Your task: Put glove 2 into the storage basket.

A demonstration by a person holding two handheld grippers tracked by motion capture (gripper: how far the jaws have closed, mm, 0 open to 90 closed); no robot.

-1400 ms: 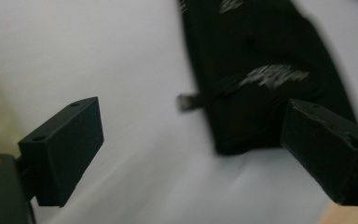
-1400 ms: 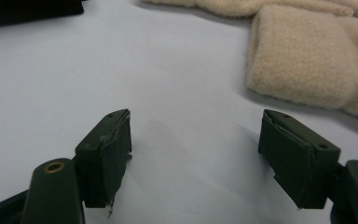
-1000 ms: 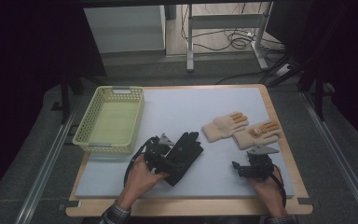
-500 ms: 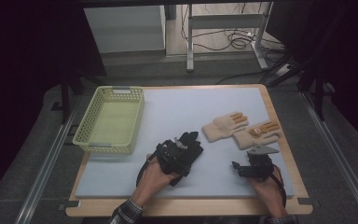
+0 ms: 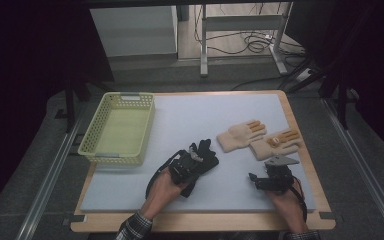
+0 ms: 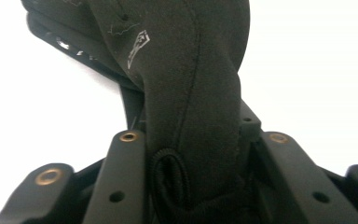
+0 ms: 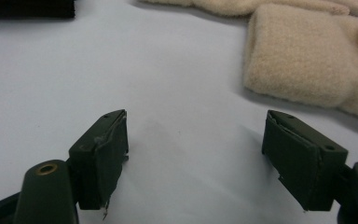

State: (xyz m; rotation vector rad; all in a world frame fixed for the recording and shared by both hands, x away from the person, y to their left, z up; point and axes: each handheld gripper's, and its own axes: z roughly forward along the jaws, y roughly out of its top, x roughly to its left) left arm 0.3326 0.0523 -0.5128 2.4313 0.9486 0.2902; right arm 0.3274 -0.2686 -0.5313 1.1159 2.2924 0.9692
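Since the earlier frames, the left hand-held gripper [image 5: 196,161] has slid rightward along the near part of the table [image 5: 190,120] with the black glove [image 5: 203,156], while the right hand-held gripper [image 5: 260,180] has kept its place at the near right. In the left gripper view the black glove [image 6: 191,93] is pinched between the jaws at its cuff end, the fabric bunched and running up and away from the camera, so that tool is clamped on it. In the right gripper view the jaws stand wide apart over bare table, with nothing between them; the cuff of a cream glove [image 7: 307,65] lies just ahead and to the right. From above, two cream gloves, one nearer the middle [image 5: 240,134] and one at the right [image 5: 276,145], lie side by side on the right half of the table, and the yellow-green basket [image 5: 96,148] sits empty at the far left. The work in hand looks like carrying the black glove toward that basket. To do it well, I would keep the clamp firm, lift the glove high enough that its dangling fingers clear the basket's near wall, and open only once the bulk hangs over the inside. The grip on bunched cloth could slip if jerked, so a smooth swing seems wise. The right tool could meanwhile line up squarely with the nearest cream cuff.
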